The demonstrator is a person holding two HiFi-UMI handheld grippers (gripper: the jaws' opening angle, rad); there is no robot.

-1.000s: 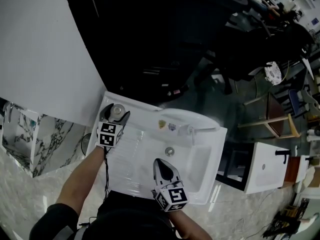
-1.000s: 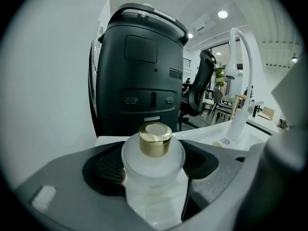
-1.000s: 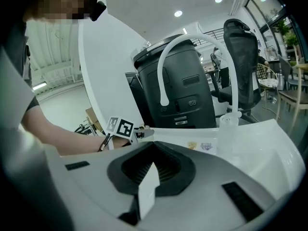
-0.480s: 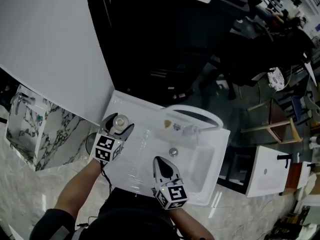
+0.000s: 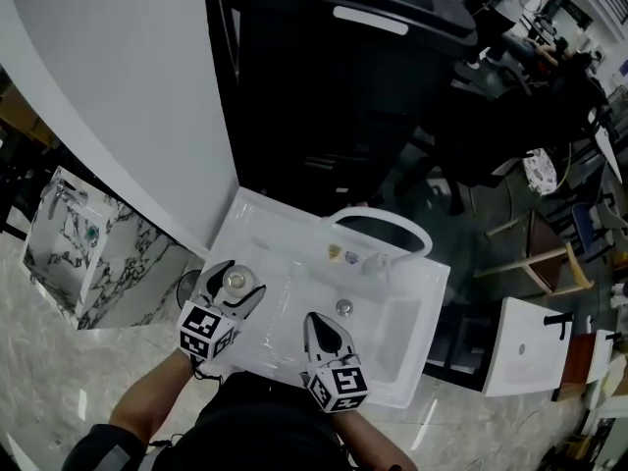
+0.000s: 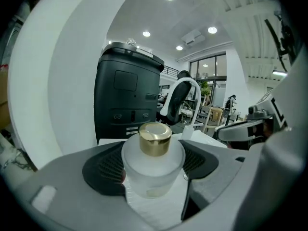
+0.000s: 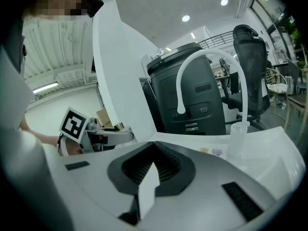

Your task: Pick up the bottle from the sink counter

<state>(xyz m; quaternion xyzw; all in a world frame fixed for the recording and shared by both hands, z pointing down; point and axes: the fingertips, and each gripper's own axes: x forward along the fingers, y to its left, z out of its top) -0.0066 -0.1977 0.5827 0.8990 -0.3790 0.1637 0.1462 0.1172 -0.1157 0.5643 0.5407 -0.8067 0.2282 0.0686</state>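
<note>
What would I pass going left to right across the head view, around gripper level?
Marble-patterned cabinet → bottle → right gripper → small white basin unit.

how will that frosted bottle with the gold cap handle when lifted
The bottle looks like thick frosted glass: likely rigid, breakable, heavy for its size. Its round smooth body may twist in the left claw. Squat and wide, it seems unlikely to tip.

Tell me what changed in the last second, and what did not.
The left gripper carried the bottle from the back left corner of the sink counter toward the person, near its front edge. Its fingers stayed shut on the bottle. The right gripper stayed shut and empty at the front.
</note>
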